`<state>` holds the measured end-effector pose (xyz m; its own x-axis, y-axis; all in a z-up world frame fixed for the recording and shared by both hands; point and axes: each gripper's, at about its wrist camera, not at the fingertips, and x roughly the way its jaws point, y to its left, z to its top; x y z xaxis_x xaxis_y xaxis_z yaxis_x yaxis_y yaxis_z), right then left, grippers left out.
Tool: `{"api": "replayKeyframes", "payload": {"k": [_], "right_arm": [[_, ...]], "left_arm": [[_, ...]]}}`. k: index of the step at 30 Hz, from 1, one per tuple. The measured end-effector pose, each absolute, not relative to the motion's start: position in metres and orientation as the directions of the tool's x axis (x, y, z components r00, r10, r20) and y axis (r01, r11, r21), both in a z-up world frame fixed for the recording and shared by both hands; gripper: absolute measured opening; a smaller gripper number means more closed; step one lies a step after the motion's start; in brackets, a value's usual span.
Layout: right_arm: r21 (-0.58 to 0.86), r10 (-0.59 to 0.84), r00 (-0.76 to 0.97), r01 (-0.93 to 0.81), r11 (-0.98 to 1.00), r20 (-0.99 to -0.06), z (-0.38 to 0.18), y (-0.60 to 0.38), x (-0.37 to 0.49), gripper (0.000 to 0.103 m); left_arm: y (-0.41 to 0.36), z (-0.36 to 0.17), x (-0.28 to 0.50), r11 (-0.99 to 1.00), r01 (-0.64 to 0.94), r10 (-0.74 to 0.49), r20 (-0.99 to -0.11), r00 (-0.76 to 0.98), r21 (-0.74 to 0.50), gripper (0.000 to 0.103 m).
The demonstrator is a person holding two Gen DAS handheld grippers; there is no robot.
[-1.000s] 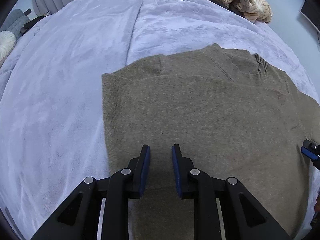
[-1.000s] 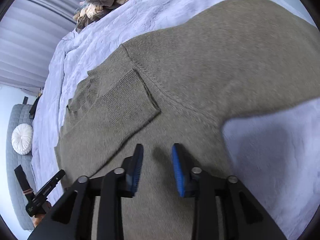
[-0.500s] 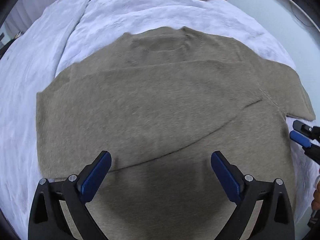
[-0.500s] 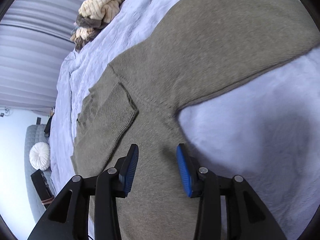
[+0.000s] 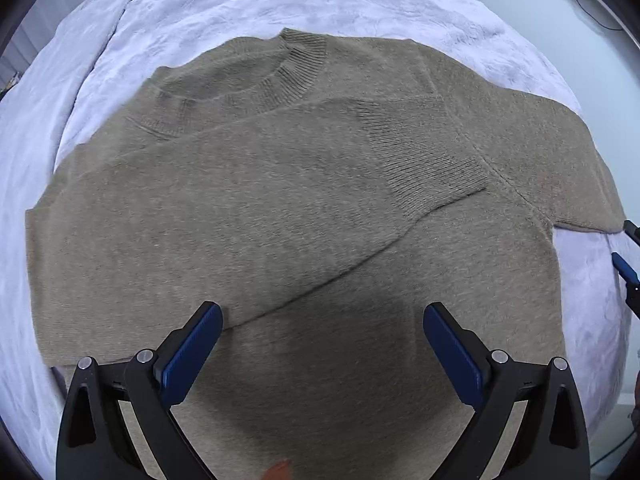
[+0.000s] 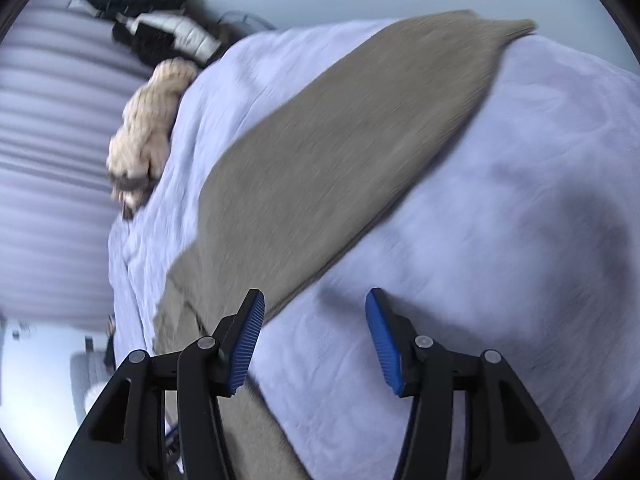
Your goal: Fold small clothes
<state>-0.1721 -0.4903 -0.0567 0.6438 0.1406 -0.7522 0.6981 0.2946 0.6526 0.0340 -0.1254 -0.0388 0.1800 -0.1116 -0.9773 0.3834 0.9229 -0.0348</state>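
Sweater point(image 5: 300, 220) on bed point(image 5: 400, 12), one sleeve folded; left tongs point(image 5: 320, 344) and right tongs point(image 6: 314, 336) spread, empty; the outstretched sleeve point(image 6: 340, 152) likely comes next.

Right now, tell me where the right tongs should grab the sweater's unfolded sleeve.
Take the ribbed cuff at the far end of the outstretched sleeve. It lies flat on the lavender blanket, so come along the sleeve from the open blanket side and pinch the cuff edge with the open right tongs.
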Motion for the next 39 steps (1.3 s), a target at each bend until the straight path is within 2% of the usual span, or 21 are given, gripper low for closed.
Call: {"api": "replayKeyframes", "payload": {"k": [4,13,14,15,16,23,30,35,39], "right_arm": [[0.675,0.073,0.675,0.715,0.186,-0.735,-0.065,-0.531,-0.187,0.057],[0.770,0.045,0.770,0.638,-0.014,-0.637,-0.091,-0.577,-0.183,0.057],[0.785,0.048,0.786,0.618,-0.046,-0.616,-0.094,-0.579,-0.182,0.053],[0.799,0.060,0.802,0.597,-0.066,-0.594,-0.096,-0.580,-0.179,0.022],[0.805,0.081,0.808,0.589,-0.069,-0.584,-0.096,-0.581,-0.175,0.006],[0.853,0.171,0.837,0.495,0.166,-0.519,-0.042,-0.557,-0.124,0.006],[0.816,0.371,0.795,0.251,0.520,-0.481,0.037,-0.461,-0.019,0.007],[0.696,0.498,0.657,0.056,0.716,-0.566,0.048,-0.340,0.041,0.007],[0.659,0.565,0.512,0.004,0.752,-0.647,0.006,-0.254,0.069,0.008]], "left_arm": [[-0.139,-0.048,0.039,0.928,0.370,-0.094,-0.986,0.139,-0.036,0.101],[-0.167,-0.041,0.043,0.929,0.355,-0.173,-0.969,0.174,-0.102,0.101],[-0.171,-0.040,0.041,0.931,0.349,-0.180,-0.967,0.182,-0.107,0.101],[-0.168,-0.037,0.042,0.932,0.344,-0.187,-0.965,0.186,-0.114,0.101],[-0.166,-0.035,0.042,0.933,0.339,-0.193,-0.963,0.190,-0.120,0.101],[-0.125,-0.009,0.044,0.939,0.291,-0.256,-0.936,0.242,-0.182,0.101],[-0.069,-0.005,0.043,0.959,0.209,-0.246,-0.926,0.288,-0.190,0.101],[-0.026,-0.004,0.052,0.984,0.119,-0.168,-0.926,0.337,-0.136,0.101],[0.012,-0.018,0.058,0.986,0.038,-0.164,-0.940,0.299,-0.160,0.101]]}}
